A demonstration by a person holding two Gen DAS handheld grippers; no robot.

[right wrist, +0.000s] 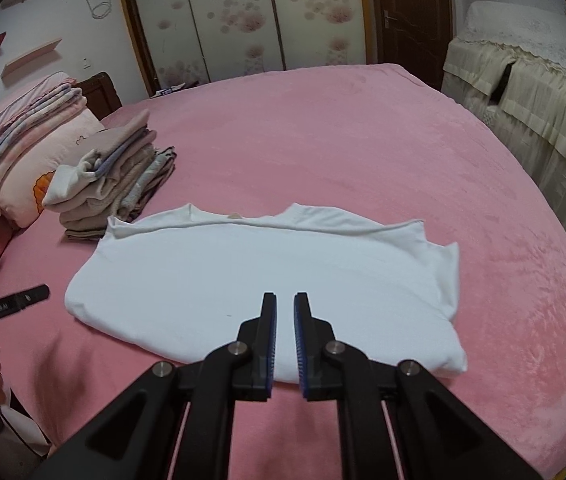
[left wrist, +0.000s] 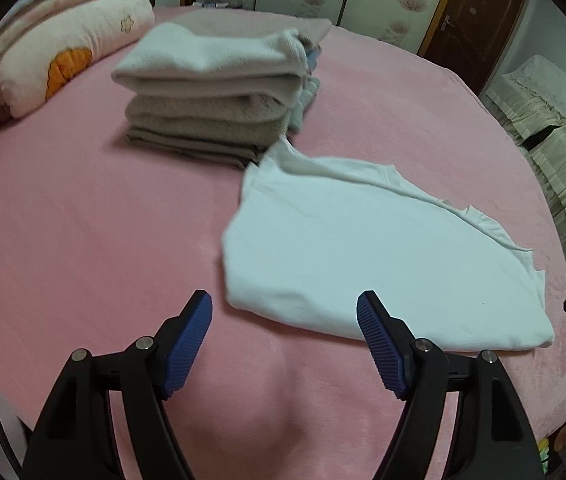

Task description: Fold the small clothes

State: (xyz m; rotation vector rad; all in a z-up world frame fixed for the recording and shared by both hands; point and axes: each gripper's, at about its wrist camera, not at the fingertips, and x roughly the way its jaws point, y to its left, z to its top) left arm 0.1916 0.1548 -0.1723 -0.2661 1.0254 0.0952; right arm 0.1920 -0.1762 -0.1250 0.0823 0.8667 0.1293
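White shirt (right wrist: 259, 280) half-folded on pink bed (right wrist: 343, 140) (folded stack (right wrist: 115, 184) beside)

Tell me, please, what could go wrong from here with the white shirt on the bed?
1. The white shirt has a corner touching the pile of folded clothes; pulling it may drag the pile.
2. The right gripper is almost closed and empty, so it must open before pinching the hem.
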